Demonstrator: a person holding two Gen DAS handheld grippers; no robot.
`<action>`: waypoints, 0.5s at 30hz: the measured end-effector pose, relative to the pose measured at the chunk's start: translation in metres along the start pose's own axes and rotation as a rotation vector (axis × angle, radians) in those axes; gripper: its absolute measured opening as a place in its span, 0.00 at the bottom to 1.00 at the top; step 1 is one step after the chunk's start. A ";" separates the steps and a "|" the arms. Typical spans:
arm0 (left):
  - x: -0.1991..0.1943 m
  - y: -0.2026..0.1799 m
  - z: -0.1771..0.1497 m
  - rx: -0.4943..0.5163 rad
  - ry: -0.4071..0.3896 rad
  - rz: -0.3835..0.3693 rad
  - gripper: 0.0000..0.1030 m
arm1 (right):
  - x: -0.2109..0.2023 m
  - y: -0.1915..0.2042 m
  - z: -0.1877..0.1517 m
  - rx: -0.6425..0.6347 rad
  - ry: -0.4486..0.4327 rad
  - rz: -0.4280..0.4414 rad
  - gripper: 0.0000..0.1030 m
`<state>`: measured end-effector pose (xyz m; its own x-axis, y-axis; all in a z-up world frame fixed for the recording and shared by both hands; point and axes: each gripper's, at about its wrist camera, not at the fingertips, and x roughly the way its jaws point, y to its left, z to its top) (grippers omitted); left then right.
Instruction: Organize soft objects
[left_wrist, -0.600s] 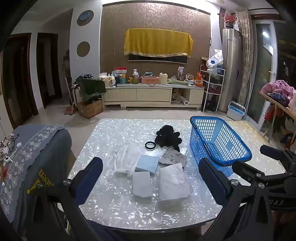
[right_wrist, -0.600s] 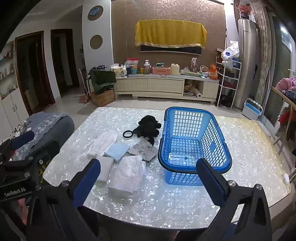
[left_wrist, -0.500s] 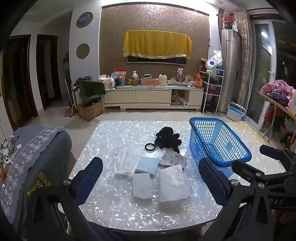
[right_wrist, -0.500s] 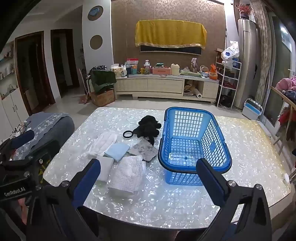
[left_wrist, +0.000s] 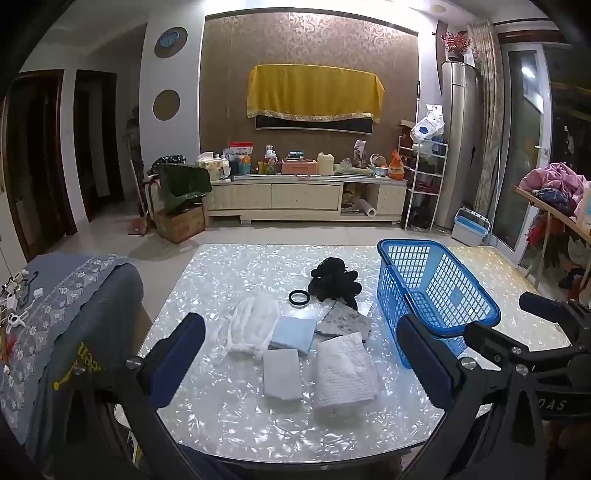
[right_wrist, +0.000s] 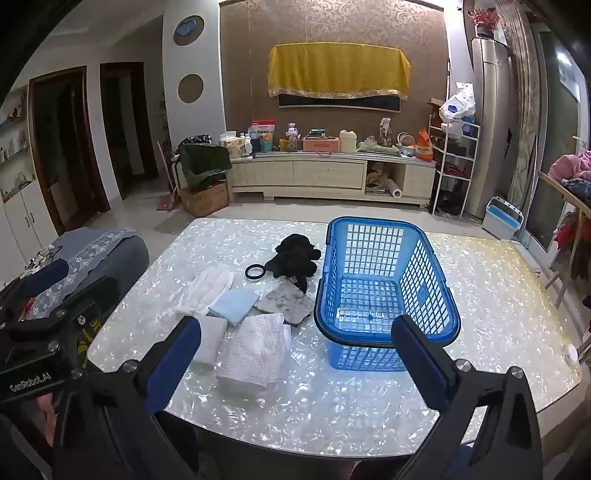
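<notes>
Soft objects are all laid out on the surface (left_wrist: 229, 413) ahead of both claws, nothing in the blue basket (right_wrist: 384, 295) yet. Left claw (left_wrist: 301, 363) and right claw (right_wrist: 295, 356) both gape wide, holding nothing. Closest to the left claw is the white quilted cloth (left_wrist: 345, 371), with a small white pad (left_wrist: 282, 373) just beside it; further out sit a light blue cloth (left_wrist: 293, 334), a gauzy white piece (left_wrist: 251, 325) and a black plush toy (left_wrist: 332, 282). All look light and floppy, so I'd pinch through a folded edge, not the middle.
</notes>
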<state>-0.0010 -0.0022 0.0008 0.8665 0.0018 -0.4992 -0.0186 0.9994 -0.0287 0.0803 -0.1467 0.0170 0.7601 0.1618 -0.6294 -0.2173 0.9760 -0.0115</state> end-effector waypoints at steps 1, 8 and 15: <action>0.000 0.000 0.000 0.000 -0.001 0.002 1.00 | 0.000 0.000 0.000 0.001 -0.001 -0.001 1.00; -0.005 -0.001 0.000 0.000 -0.011 0.007 1.00 | 0.001 0.000 0.001 0.007 -0.003 -0.001 1.00; -0.006 -0.001 0.001 -0.001 -0.006 0.005 1.00 | 0.000 0.001 0.003 0.009 -0.007 -0.001 1.00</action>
<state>-0.0053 -0.0027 0.0046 0.8691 0.0070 -0.4946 -0.0236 0.9993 -0.0273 0.0818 -0.1453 0.0189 0.7643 0.1614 -0.6243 -0.2108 0.9775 -0.0054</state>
